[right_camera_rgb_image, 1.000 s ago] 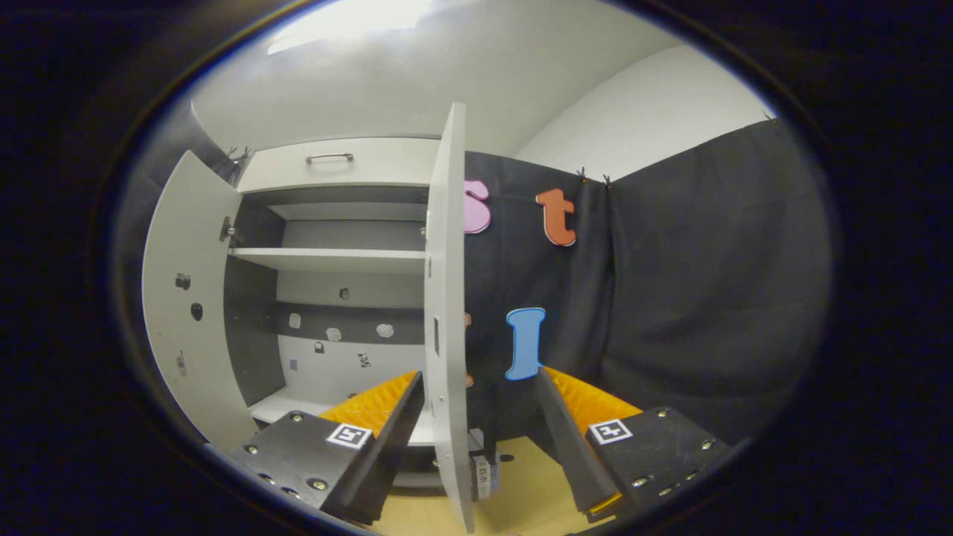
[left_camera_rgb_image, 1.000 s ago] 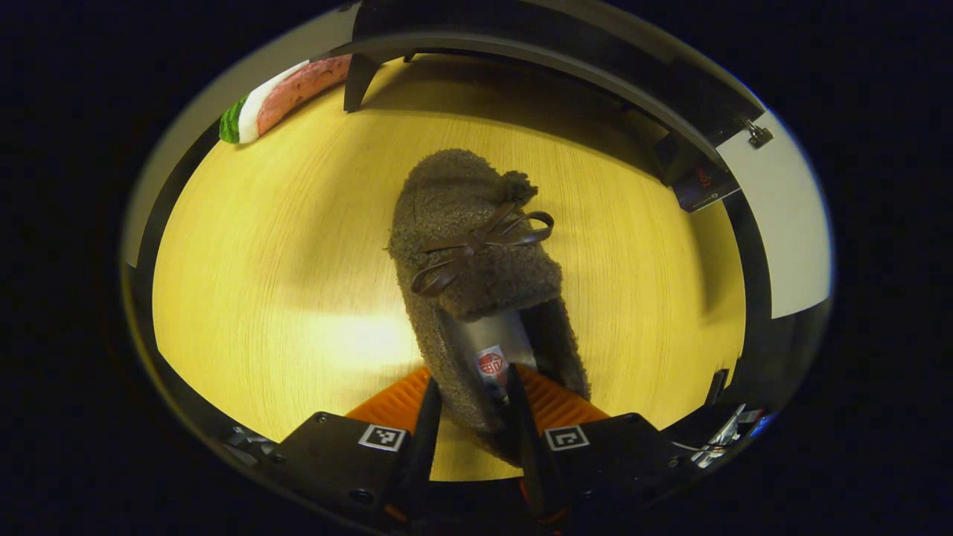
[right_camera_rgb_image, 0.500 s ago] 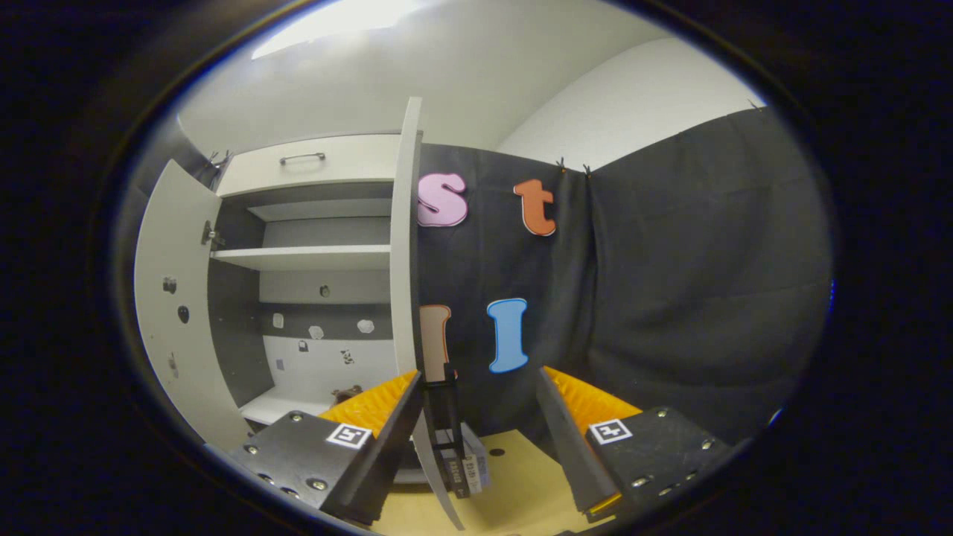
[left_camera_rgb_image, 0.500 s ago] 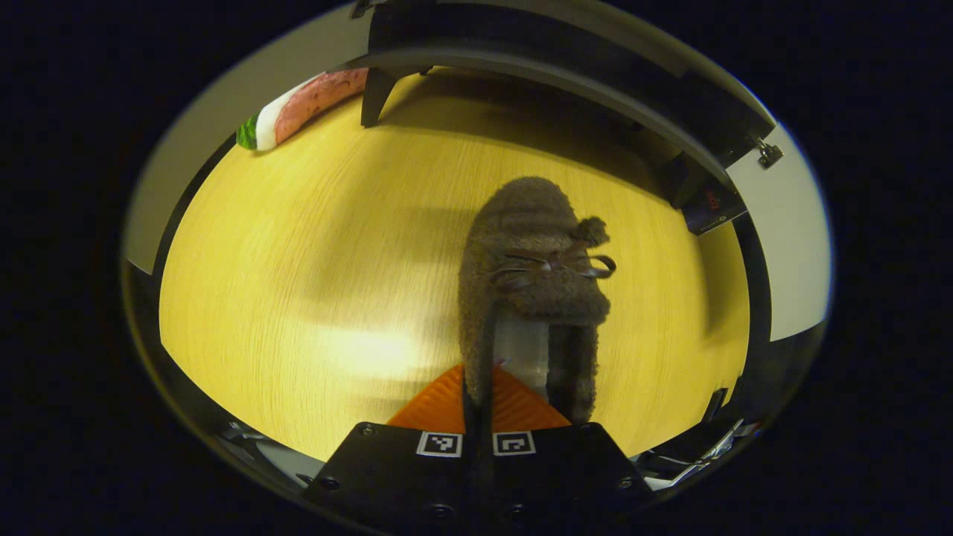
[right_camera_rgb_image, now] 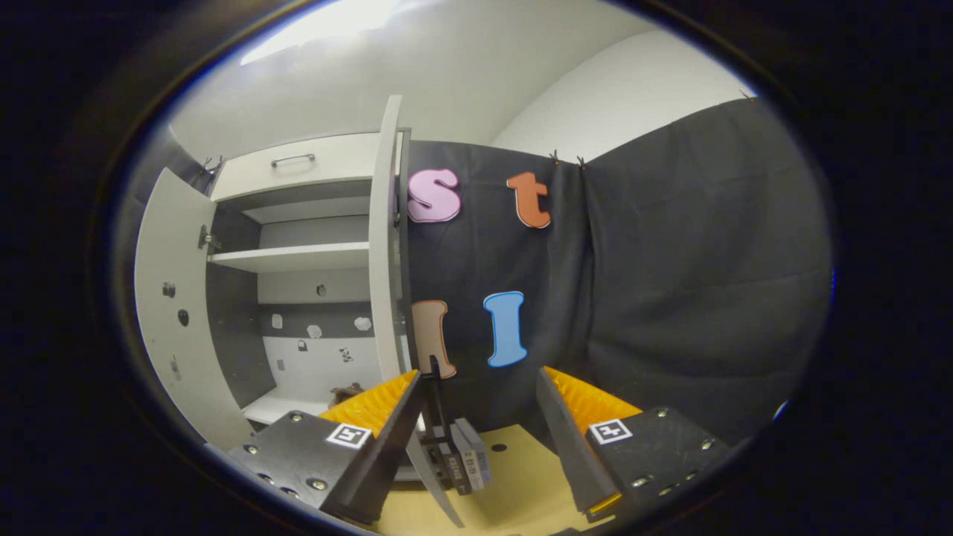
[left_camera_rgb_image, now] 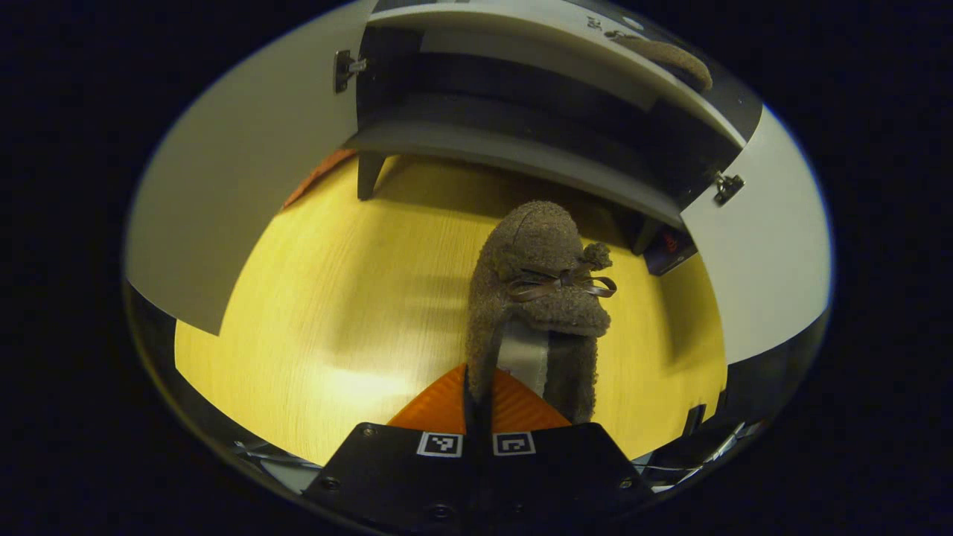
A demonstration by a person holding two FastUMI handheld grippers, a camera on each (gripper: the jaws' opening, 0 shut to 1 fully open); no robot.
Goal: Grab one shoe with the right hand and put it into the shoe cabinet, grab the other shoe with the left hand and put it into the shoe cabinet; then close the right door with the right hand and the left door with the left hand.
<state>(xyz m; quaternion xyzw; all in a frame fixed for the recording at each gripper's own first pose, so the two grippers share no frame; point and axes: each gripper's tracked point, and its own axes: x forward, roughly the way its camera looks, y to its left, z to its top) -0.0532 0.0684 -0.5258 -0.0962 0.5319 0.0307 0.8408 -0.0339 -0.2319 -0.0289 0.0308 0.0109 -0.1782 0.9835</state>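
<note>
- Left gripper (left_camera_rgb_image: 476, 402) stayed clamped on the fuzzy shoe (left_camera_rgb_image: 540, 298) at its heel wall, now lifted toward the shoe cabinet (left_camera_rgb_image: 521, 152).
- Right gripper (right_camera_rgb_image: 480, 417) hung spread apart, holding nothing, beside the cabinet's right door (right_camera_rgb_image: 387, 246).
- Beyond, other shoe (left_camera_rgb_image: 666, 59) already lay on the cabinet shelf; both doors still open.

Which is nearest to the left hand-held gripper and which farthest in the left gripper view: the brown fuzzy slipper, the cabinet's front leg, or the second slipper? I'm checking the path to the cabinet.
1. Brown fuzzy slipper: between the fingers of the left hand-held gripper, center.
2. Cabinet's front leg: across the wooden floor, upper left.
3. Second slipper: on the cabinet shelf, upper right.
</note>
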